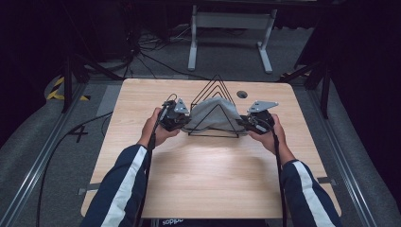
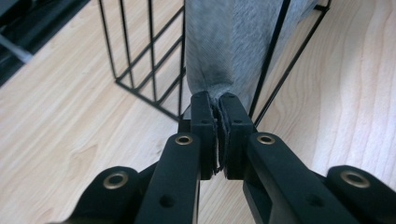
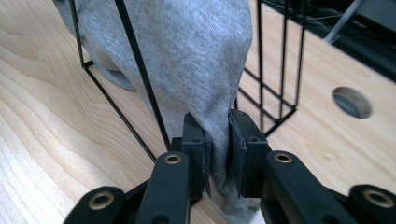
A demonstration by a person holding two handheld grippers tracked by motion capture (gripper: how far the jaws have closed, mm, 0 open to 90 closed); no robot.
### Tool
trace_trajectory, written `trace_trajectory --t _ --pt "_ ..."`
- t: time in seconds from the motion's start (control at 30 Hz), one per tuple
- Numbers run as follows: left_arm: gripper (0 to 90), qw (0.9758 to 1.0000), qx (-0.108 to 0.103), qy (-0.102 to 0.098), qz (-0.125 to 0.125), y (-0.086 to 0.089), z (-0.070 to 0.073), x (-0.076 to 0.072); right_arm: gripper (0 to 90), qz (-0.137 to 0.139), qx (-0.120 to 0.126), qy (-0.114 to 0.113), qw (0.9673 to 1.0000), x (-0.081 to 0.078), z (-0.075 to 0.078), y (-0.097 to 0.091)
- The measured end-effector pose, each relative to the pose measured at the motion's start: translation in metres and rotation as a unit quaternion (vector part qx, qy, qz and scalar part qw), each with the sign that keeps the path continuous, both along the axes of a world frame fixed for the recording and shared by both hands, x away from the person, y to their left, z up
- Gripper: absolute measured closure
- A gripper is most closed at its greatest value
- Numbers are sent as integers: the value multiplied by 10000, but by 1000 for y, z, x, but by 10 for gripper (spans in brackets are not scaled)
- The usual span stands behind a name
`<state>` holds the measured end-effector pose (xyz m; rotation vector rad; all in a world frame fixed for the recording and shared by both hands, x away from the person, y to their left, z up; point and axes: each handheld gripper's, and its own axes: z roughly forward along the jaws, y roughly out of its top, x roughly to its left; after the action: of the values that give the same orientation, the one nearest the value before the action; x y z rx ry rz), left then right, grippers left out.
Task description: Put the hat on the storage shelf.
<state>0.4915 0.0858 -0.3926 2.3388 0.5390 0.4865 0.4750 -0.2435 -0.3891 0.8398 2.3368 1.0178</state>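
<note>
Left gripper (image 2: 217,100) clamped on one end of the grey cloth (image 2: 229,42), jaws nearly together with a thin pinch of fabric between the pads. Right gripper (image 3: 217,121) closed around the other end of the same cloth, a thicker fold hanging down between the jaws, pads touching it on both sides. Seen from the high view: left gripper (image 1: 182,119) at the left end of the black wire rack (image 1: 215,82), right gripper (image 1: 247,122) at its right end, each held in a hand, striped sleeves coming in from the bottom edge.

Cloth (image 1: 215,116) lodged inside the rack, stretched between the two grippers and passing through the triangular wire frames. Both ends sticking out past the outermost wires, the middle bulging within the frame. Rack wires (image 3: 140,74) crossing in front of the fabric in the right gripper view; upright bars (image 2: 135,51) standing beside it in the left gripper view.

Rack upright on the light wooden table (image 1: 208,179), toward the far half. Round hole (image 1: 242,94) in the tabletop just right of the rack's peak. Beyond the table, a white frame (image 1: 231,33) on a grey floor.
</note>
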Motion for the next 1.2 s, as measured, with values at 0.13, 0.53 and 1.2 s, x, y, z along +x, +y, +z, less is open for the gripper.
trace_trajectory --t 0.13,0.53,1.2 --pt "851 9999 2 -60 -97 2 7 -7 741 -1 34 -73 10000 -5 9 -3" --pt "817 9997 -4 -156 -198 13 18 -24 706 8 -33 -111 9999 -16 23 -12" --pt "657 9987 407 5 -306 43 10 -53 567 89 -348 111 9993 -35 26 -23"
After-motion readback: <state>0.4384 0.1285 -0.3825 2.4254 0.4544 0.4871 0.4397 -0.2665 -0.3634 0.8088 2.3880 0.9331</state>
